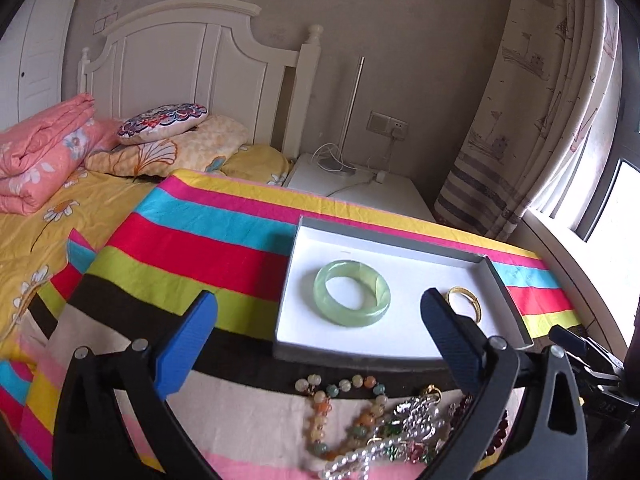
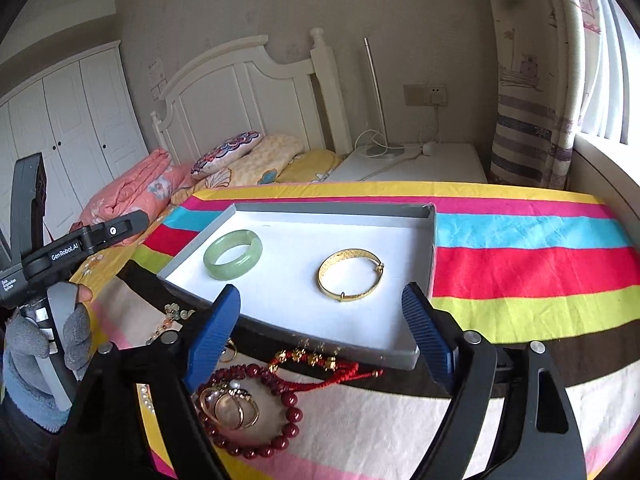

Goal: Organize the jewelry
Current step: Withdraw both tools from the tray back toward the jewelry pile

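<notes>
A shallow grey box with a white floor (image 1: 360,248) (image 2: 304,304) lies on the striped cloth. In it rest a pale green jade bangle (image 1: 352,298) (image 2: 233,254) and, to its right, a gold bangle (image 1: 464,300) (image 2: 351,275). My left gripper (image 1: 320,320) is open at the box's near left, nothing between its blue fingers. My right gripper (image 2: 322,316) is open over the near edge, also empty. In front of the box lies a heap of jewelry: a multicoloured bead necklace (image 1: 344,412), a dark red bead bracelet (image 2: 256,412), a red cord bracelet (image 2: 320,364), gold hoops (image 2: 230,406).
The striped cloth (image 2: 520,264) covers a table beside a bed with pillows (image 1: 168,140). A white nightstand (image 2: 420,164) with a lamp and cables stands behind. A curtain and window sill are at right. A gloved hand (image 2: 36,344) holds the left gripper's handle.
</notes>
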`<state>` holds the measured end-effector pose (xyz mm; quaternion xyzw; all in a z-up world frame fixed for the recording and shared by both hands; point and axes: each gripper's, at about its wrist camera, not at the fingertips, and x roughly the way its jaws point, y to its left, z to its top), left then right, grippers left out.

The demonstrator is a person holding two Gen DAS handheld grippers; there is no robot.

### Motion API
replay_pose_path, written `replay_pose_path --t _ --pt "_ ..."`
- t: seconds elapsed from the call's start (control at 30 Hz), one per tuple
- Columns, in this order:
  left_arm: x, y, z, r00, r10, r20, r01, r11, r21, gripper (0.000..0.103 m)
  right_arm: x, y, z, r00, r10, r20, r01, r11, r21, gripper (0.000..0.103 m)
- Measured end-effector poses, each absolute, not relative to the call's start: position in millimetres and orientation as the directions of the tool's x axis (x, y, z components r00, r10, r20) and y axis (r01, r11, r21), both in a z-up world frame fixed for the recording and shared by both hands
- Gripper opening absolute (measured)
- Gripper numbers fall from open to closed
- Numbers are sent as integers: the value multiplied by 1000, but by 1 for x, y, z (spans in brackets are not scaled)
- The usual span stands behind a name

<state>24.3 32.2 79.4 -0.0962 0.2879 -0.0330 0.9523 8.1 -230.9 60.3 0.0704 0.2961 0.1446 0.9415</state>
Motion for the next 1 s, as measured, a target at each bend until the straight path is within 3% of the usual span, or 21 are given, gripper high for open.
replay_pose_path --t 0.23,0.37,0.47,0.57,0.77,1.0 --pt "-13 37 53 806 -198 -558 58 964 -259 100 -23 -230 40 724 266 -637 -208 964 166 79" --pt "-18 37 48 797 -237 -556 78 953 -294 100 -37 -228 38 712 301 -635 -240 953 183 67" --pt "-17 31 42 788 -208 -580 64 964 -259 100 -39 -215 34 690 315 -651 -282 946 158 56" --pt "-19 24 43 795 -185 -578 69 974 -216 100 -41 -203 32 670 339 -660 -317 935 159 52" --pt "-15 22 43 793 -176 -583 69 977 -202 101 -41 -190 28 650 327 -686 -323 936 140 52" --pt "-7 43 39 775 -190 -602 5 955 -296 100 -37 -176 23 627 317 -711 -315 939 141 53"
